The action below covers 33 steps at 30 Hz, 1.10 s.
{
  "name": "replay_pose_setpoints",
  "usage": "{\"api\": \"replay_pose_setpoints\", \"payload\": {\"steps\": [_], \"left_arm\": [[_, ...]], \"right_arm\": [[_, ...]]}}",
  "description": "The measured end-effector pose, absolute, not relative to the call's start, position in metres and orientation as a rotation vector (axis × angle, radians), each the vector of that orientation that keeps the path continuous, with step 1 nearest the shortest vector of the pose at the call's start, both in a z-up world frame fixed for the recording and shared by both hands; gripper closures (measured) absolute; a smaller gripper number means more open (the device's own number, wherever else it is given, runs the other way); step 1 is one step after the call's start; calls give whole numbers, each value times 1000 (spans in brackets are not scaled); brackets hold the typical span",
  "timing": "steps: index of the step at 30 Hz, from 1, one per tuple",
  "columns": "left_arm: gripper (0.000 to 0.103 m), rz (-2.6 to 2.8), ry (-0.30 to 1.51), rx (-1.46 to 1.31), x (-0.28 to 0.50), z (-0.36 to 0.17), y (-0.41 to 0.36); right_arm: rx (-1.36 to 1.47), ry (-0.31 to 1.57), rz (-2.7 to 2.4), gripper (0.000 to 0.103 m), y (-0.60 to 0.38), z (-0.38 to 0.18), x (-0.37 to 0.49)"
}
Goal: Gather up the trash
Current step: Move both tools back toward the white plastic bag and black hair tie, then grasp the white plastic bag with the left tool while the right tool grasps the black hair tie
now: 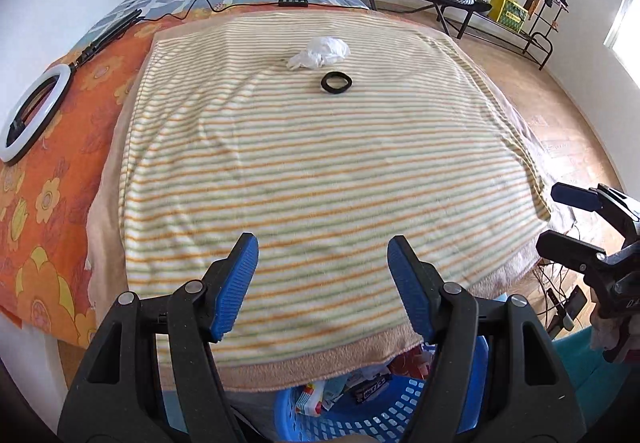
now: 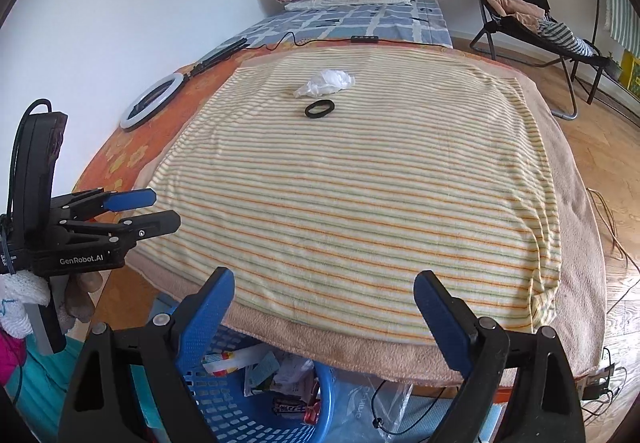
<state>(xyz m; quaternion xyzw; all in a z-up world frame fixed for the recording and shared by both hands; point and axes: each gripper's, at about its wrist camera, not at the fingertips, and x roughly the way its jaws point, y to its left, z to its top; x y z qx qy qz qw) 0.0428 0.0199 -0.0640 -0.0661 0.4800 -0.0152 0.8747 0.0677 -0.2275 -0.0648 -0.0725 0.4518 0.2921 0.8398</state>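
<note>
Left wrist view: left gripper (image 1: 322, 267) spread wide, empty | right gripper (image 2: 324, 299) likewise | crumpled tissue (image 1: 319, 52) touching black ring (image 1: 336, 82) far across striped blanket (image 1: 320, 179) | blue basket (image 2: 256, 415) holds wrappers below

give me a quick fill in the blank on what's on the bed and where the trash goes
1. The crumpled white tissue lies on the ____ blanket.
2. Just in front of the tissue lies a black ____.
3. The basket holding trash at the bed's near end is ____ in colour.
4. Both the left gripper and right gripper are ____.

Missing words: striped; ring; blue; open
</note>
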Motion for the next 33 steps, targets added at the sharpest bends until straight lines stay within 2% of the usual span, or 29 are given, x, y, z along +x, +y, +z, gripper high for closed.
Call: {"api": "replay_pose_setpoints", "payload": {"steps": [7,15,21,25,33], "left_arm": [[34,-48,948,-125,107,-50,22],[34,-47,927,-193,174,-60,33],[34,-84,920,-191,221,-64,41],[42,-114,952,-205,251,-75,43],[43,-121,986,-283,289,-103,48]], "right_arm": [[-159,917,618,10,-215,-61,105],[-190,927,632,11,-197,-68,148],[-181,940,685,17,-181,-84,179],[-206,940,705,19,-167,-95,192],[-219,950,743,19,-142,-115,216]]}}
